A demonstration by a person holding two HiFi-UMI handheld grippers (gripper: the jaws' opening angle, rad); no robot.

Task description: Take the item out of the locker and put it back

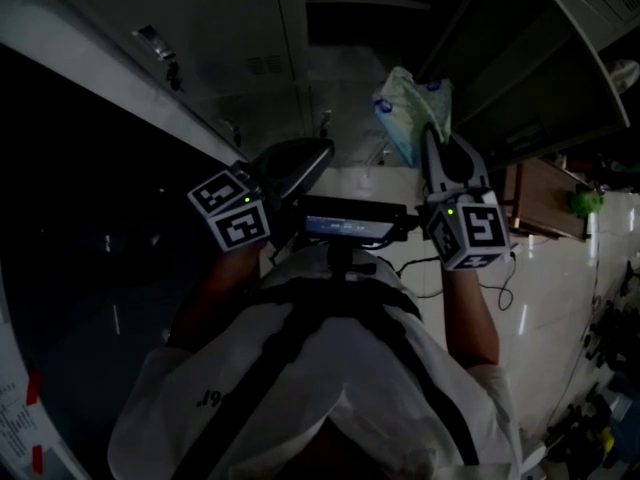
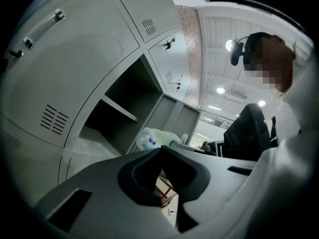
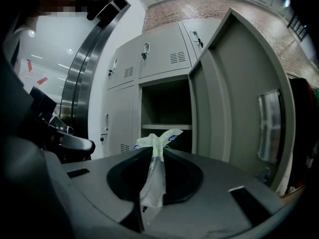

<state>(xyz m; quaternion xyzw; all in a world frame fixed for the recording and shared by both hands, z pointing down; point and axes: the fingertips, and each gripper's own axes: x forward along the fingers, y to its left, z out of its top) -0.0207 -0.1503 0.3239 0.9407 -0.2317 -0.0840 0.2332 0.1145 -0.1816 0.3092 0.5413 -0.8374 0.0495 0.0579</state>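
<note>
At left in the head view, in dim light: the left gripper (image 1: 318, 152) lies level before the grey locker bank (image 1: 250, 58). Its jaws are drawn together with nothing between them (its own view shows the tips meeting, with only floor seen through the gap lower down).

Centre: the open compartment (image 3: 164, 108), dark inside, with one shelf (image 3: 166, 126) across it.

Just right of centre: the plastic bag (image 1: 412, 108).
- Thin, crinkled film, pale green-white and half see-through.
- Something with blue print shows through its side.
- The neck is gathered into a twisted strip with a loose knot-like tuft at the top.
- It is held in the air in front of the open compartment.

Right: the right gripper (image 1: 430, 134) is clamped on the bag's twisted neck. In its own view the strip runs straight down between the two pads and hangs out below them.

Far right: the locker door (image 3: 244, 98) stands swung wide open.
</note>
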